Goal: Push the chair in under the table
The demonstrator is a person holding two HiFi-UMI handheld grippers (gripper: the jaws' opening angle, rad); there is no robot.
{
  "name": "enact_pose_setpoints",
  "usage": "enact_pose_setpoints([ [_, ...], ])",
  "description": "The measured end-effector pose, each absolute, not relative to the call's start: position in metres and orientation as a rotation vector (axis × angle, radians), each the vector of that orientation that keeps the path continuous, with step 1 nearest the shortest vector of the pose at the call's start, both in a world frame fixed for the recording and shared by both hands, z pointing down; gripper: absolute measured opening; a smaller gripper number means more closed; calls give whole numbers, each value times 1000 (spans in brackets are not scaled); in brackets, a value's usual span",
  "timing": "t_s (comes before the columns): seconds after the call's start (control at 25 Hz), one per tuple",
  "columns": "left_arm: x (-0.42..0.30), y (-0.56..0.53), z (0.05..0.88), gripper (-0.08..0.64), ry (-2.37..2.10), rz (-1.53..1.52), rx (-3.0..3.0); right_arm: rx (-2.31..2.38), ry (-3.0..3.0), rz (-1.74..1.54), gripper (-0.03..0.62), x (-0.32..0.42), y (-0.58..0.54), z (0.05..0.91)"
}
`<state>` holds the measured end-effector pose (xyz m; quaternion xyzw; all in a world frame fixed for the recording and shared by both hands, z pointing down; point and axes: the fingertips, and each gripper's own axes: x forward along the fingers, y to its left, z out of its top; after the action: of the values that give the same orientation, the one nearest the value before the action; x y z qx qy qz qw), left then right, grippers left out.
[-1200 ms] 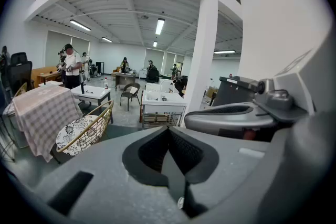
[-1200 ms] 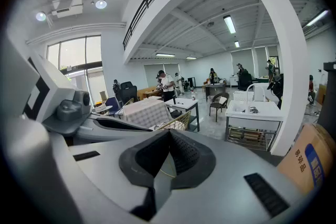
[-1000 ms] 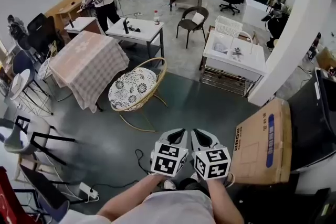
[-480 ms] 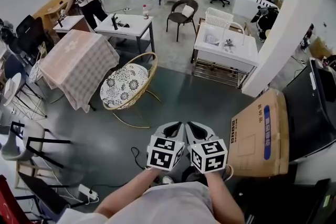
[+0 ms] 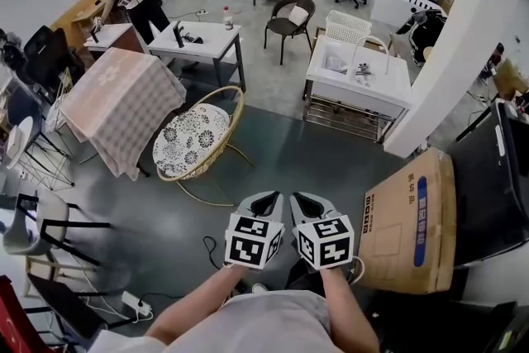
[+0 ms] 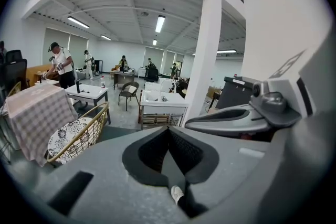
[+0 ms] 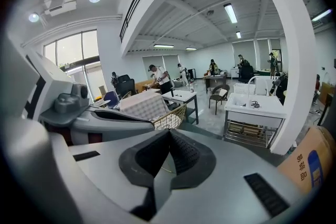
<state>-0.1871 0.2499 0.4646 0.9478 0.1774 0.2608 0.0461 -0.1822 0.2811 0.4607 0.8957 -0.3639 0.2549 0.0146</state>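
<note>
Dark grey-green floor fills the middle of a large open workroom, with several desks and people working at the far side. The likely task chair, a round rattan bowl chair with a black-and-white flowered cushion, stands on this floor just beside the near right corner of a desk draped in a pink-and-white checked cloth. Its bowl tilts away from that desk, and no part of it is under the cloth. The left tongs and right tongs hang side by side close to the person's body, well apart from the chair. Both sets of jaws are pressed together with nothing between them. The chair looks light and stiff in its woven frame, but the cushion is soft and would give under a push. Its curved wire base may rock or skid on the smooth floor. The best contact is probably the thick rattan rim on the side away from the desk, pushed low and evenly with both closed tips so the bowl does not tip or swing.
</note>
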Motion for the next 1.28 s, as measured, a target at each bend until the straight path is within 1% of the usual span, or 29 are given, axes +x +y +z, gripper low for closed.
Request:
enact_pose_setpoints([
  [0.36,-108,266,473,5,447,838,2875,2713,-1248,898,3,-105,293,469],
  [0.84,-17,277,484,5,231,890,2870,2628,-1436,920,3,-7,310,474],
  [1.08,11,283,489,5,126,918,2858,2558,-1529,925,3,25,315,479],
  [1.28,16,277,500,5,36,940,2850,2472,-1602,918,3,38,311,490],
])
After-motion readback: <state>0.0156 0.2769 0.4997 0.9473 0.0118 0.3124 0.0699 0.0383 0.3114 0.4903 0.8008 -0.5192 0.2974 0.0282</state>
